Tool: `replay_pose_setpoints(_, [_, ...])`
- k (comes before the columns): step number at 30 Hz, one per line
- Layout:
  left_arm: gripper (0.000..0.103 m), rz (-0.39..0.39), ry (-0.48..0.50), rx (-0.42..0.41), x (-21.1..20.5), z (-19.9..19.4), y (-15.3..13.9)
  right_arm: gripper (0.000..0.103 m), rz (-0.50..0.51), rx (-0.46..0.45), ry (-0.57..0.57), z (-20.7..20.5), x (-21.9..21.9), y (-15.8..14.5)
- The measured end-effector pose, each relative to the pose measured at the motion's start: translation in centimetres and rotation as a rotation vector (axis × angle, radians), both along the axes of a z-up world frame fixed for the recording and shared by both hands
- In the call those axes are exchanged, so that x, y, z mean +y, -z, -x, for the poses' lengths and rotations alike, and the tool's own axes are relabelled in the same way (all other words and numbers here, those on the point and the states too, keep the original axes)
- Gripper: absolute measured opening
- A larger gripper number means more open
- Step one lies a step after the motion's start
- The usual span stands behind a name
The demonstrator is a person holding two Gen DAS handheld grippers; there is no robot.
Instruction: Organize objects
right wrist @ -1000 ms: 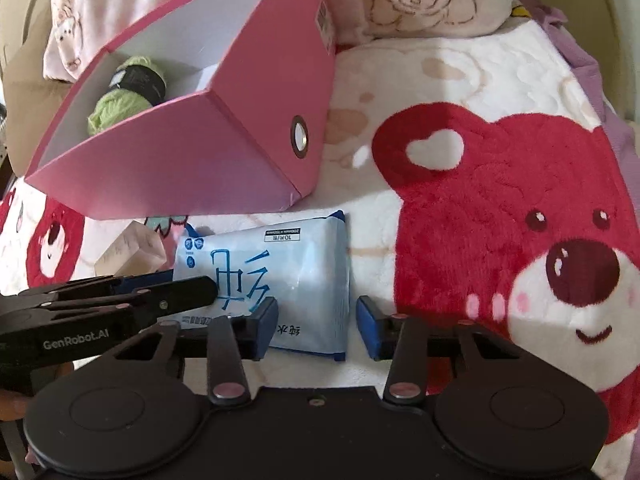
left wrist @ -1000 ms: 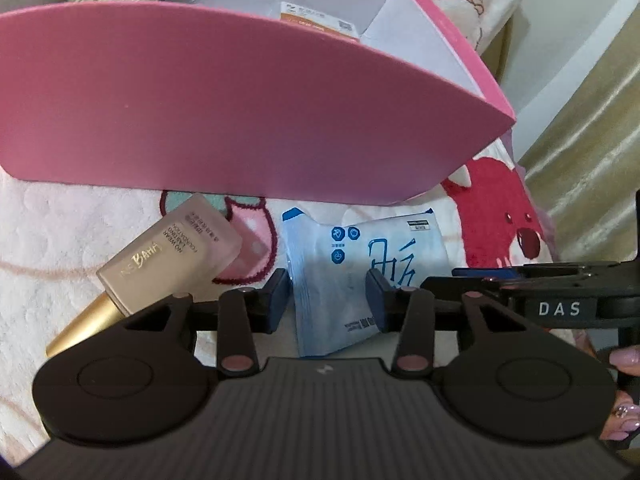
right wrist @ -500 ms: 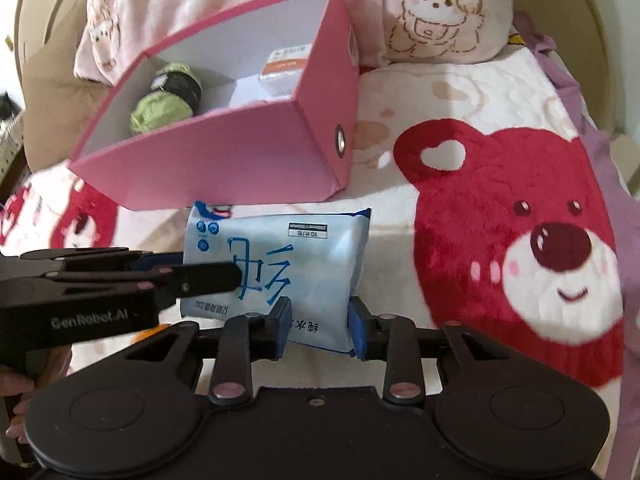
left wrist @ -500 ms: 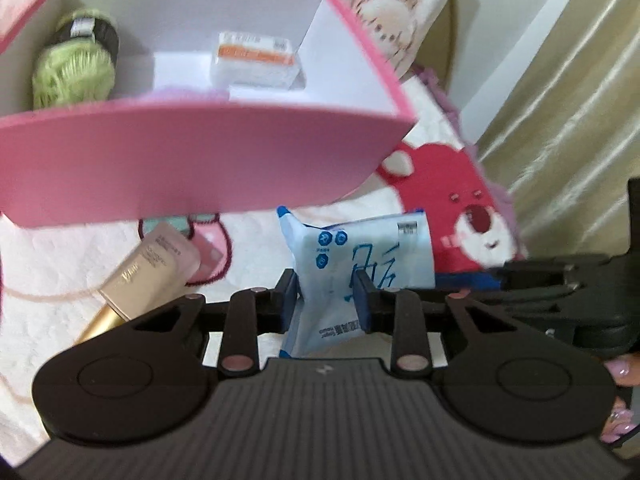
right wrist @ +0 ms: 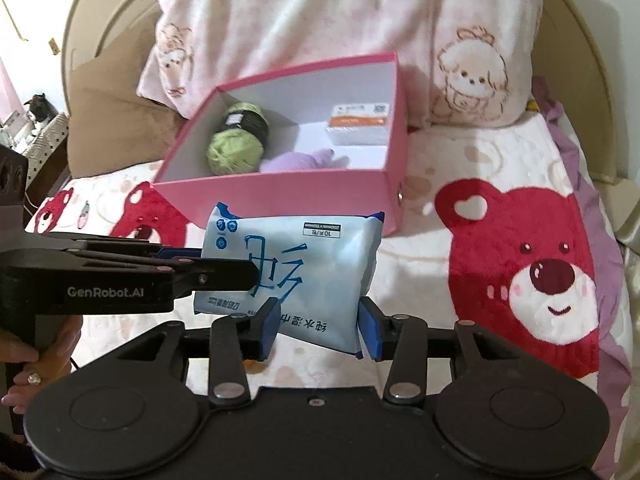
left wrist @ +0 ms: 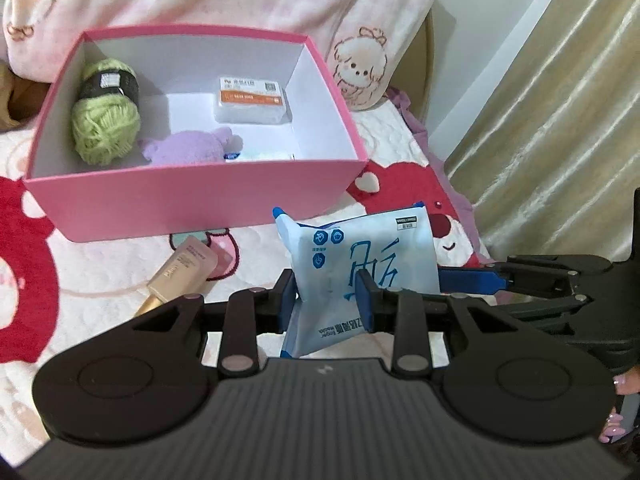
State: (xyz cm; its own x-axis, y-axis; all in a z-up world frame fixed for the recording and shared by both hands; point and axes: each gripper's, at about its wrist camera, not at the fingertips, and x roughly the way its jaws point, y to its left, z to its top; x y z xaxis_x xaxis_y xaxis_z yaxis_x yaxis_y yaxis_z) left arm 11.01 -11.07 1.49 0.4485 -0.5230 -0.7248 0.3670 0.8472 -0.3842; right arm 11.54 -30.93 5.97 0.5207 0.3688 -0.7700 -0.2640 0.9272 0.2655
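The left gripper (left wrist: 327, 295) is clamped on the blue wipes pack (left wrist: 360, 264), lifted above the blanket (right wrist: 500, 168) before the pink box (left wrist: 192, 200). The right gripper (right wrist: 318, 326) has just been opening; its pads look touching the pack's sides, grasping it

Both cameras ride on handheld grippers and look forward and steeply down over a bed. The left wrist view faces the pink box (left wrist: 192, 200) from close, slightly left. The right wrist view stands further back and right. Both share the box, the wipes pack (right wrist: 296, 264) and the bear blanket (right wrist: 532, 280).
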Motion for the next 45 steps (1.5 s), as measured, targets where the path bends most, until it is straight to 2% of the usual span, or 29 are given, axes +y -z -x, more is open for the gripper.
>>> replay_pose_setpoints(8, [0.031, -0.018, -0.007, -0.045, 0.5, 1.6, -2.3, 0.055, 0.013, -0.051, -0.020, 1.3, 1.1, -2.1])
replay_pose_setpoints(16, [0.032, 0.031, -0.024, -0.104, 2.4, 1.6, -5.4, 0.058, 0.048, -0.144, -0.067, 1.2, 2.5, -6.3])
replay_pose_setpoints(21, [0.032, 0.051, -0.050, -0.118, 3.5, -0.1, -7.2, 0.059, 0.074, -0.200, -0.104, -0.2, 3.8, -8.5])
replay_pose_setpoints(27, [0.033, 0.045, -0.083, -0.114, 4.5, -4.4, -8.3, 0.059, 0.075, -0.246, -0.110, -4.2, 5.4, -9.9])
replay_pose_setpoints(32, [0.033, 0.038, -0.113, -0.077, 5.0, -9.5, -7.3, 0.059, 0.058, -0.221, -0.101, -9.1, 5.7, -9.1])
replay_pose_setpoints(36, [0.033, 0.019, -0.142, -0.056, 4.9, -13.2, -5.6, 0.058, 0.035, -0.178, -0.081, -13.0, 5.8, -7.2])
replay_pose_setpoints(40, [0.033, 0.007, -0.193, -0.019, 5.3, -16.6, -3.1, 0.051, 0.007, -0.113, -0.075, -16.7, 6.2, -4.4])
replay_pose_setpoints(45, [0.033, -0.020, -0.236, 0.009, 5.9, -19.3, 0.1, 0.043, 0.030, -0.054, -0.074, -20.0, 7.5, -1.0])
